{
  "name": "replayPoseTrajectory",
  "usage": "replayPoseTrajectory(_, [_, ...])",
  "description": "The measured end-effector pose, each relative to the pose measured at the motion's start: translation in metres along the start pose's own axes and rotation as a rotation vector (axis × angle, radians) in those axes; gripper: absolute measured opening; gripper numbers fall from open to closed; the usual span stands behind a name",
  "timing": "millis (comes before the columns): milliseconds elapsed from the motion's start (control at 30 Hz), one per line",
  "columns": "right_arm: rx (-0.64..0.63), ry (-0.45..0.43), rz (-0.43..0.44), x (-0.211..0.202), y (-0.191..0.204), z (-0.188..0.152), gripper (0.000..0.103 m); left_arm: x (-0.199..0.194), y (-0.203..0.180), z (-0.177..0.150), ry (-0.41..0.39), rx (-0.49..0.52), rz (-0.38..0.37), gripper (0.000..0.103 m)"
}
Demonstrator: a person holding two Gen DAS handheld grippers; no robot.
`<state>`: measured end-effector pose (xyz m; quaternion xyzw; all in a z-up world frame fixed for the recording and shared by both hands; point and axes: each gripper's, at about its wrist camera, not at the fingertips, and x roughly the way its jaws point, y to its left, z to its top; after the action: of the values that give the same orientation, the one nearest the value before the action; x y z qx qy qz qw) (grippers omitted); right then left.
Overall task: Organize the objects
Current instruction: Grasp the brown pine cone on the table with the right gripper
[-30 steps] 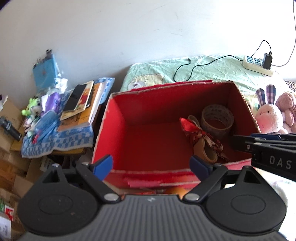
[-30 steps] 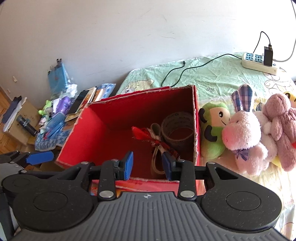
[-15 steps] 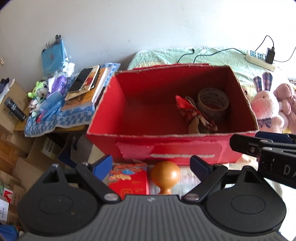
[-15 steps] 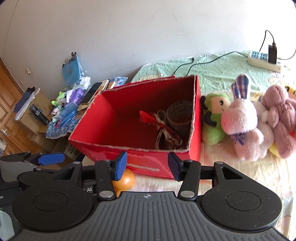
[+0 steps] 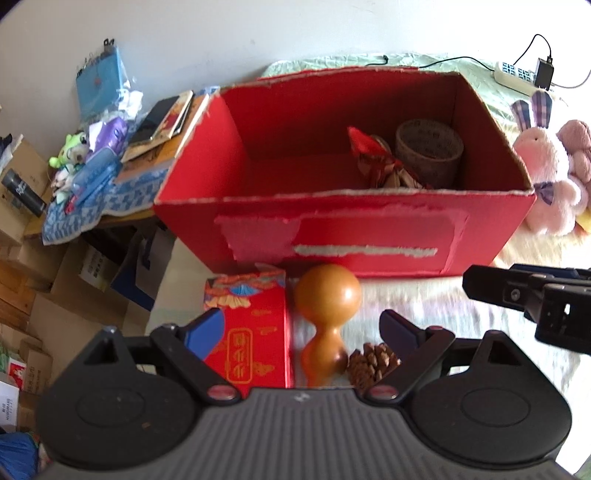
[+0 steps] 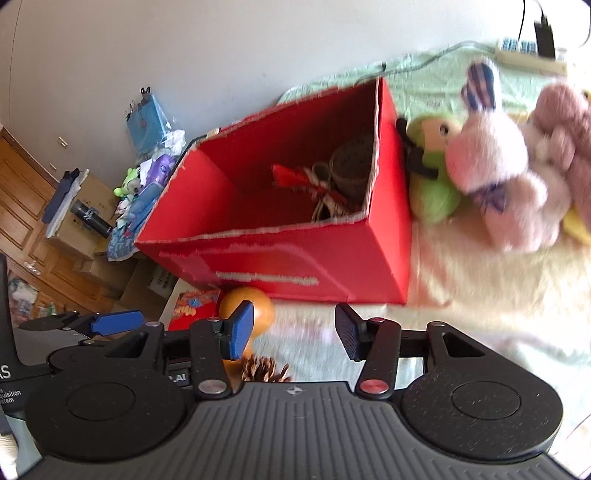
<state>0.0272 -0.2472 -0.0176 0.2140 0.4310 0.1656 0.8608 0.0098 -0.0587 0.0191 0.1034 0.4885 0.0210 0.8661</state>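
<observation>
A: Surface and room?

B: A bed (image 5: 424,295) with pale bedding stands against a white wall (image 5: 258,33). A cluttered side counter (image 5: 96,192) and cardboard cartons (image 5: 37,266) are at left.

A: Task items?

B: An open red cardboard box (image 5: 343,229) rests on the bed, containing a tape roll (image 5: 428,151). In front of it lie a red tissue packet (image 5: 251,328), an orange wooden gourd (image 5: 327,314) and a brown pine cone (image 5: 373,363).

A: Jaws?

B: Left gripper (image 5: 303,328): released, empty. Right gripper (image 6: 293,334): released, empty.

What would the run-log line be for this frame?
left gripper: open, above gourd | right gripper: open, empty | red box: holds tape roll | pinecone: outside
</observation>
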Motion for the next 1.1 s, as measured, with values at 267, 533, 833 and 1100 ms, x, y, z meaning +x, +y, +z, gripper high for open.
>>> replayPoseTrajectory(267, [0.134,0.124,0.133,0.029,-0.023,-0.021,0.051,0.006,0.013,-0.035,0.004,-0.004,-0.101,0.091])
replayPoseTrajectory(533, [0.213,0.191,0.271,0.042,-0.038,-0.029,0.051,0.016,-0.003,-0.06,0.015,0.004,-0.232,0.09])
replayPoseTrajectory(833, [0.167,0.239,0.335,0.053,-0.032,-0.03,0.051,0.03,-0.017,-0.065,-0.004,-0.016,-0.284,0.083])
replayPoseTrajectory(1100, [0.132,0.262,0.323,0.061,-0.031,-0.033,0.045,0.049,-0.021,-0.065,0.032,-0.04,-0.294,0.061])
